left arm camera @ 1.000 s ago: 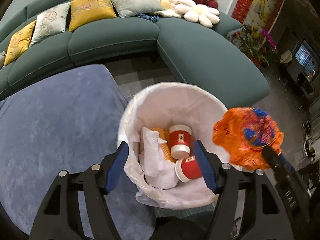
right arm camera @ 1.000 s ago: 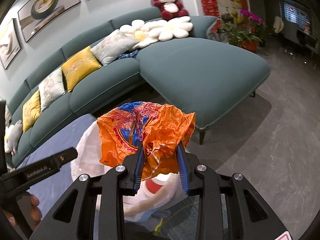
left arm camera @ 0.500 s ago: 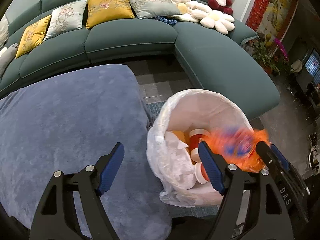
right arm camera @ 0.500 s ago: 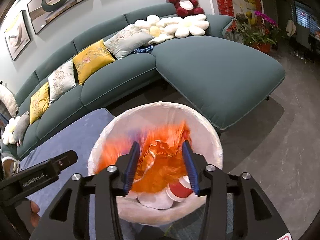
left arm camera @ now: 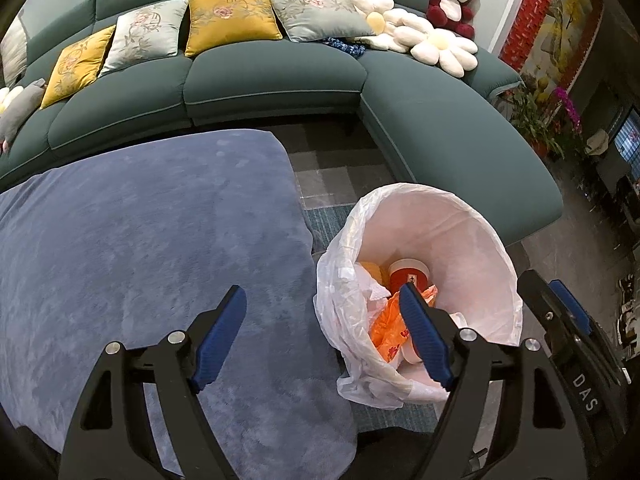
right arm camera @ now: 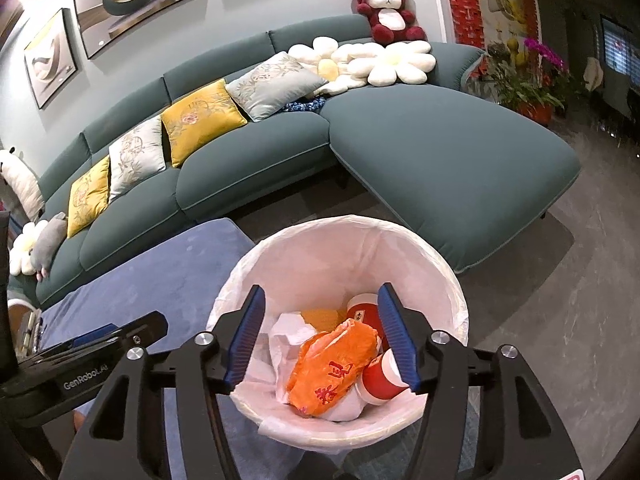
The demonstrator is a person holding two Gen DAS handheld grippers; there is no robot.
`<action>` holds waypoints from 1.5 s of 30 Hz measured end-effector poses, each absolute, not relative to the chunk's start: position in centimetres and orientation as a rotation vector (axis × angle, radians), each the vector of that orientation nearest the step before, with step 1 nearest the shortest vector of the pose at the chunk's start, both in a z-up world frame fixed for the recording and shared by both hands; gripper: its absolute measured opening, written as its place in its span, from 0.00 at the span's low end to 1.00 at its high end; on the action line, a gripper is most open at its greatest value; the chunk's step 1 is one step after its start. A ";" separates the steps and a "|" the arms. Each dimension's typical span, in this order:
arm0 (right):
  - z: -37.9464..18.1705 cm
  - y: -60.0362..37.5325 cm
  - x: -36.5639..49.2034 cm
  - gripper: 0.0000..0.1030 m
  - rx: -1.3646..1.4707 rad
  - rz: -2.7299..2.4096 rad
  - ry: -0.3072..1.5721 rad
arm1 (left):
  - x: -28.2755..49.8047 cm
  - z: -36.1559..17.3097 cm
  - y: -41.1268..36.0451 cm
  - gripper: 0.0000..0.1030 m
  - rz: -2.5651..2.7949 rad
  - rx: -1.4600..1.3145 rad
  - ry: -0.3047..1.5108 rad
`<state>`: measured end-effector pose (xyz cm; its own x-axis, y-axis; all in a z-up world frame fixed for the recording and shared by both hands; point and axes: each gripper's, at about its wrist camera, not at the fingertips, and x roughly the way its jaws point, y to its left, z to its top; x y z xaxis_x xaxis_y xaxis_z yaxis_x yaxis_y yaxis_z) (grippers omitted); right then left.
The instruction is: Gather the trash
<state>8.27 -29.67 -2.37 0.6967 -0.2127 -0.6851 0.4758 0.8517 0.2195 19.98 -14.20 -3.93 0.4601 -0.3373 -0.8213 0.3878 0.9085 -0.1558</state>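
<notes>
A bin lined with a white plastic bag stands on the floor; it also shows in the left wrist view. Inside lie an orange snack wrapper, red paper cups and crumpled white paper. My right gripper is open and empty, right above the bin. My left gripper is open and empty, above the blue rug's edge left of the bin. The wrapper also shows in the left wrist view.
A blue rug lies left of the bin. A teal sectional sofa with cushions and a red plush bear curves behind. Potted flowers stand at the far right on grey tile floor.
My right gripper moved over the bin, opened and dropped the orange wrapper inside. My left gripper drifted left, away from the bin and over the rug.
</notes>
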 end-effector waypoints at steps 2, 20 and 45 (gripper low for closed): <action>-2.1 -29.3 8.2 0.61 0.392 -0.397 0.706 | 19.8 -3.8 -14.0 0.73 -0.447 0.061 0.993; -0.9 -26.7 6.6 0.82 0.270 -0.395 0.770 | 17.6 -3.8 -12.1 0.80 -0.415 0.091 0.980; -2.9 -24.4 1.5 0.94 0.221 -0.378 0.859 | 12.3 -5.0 -10.3 0.90 -0.311 0.165 0.952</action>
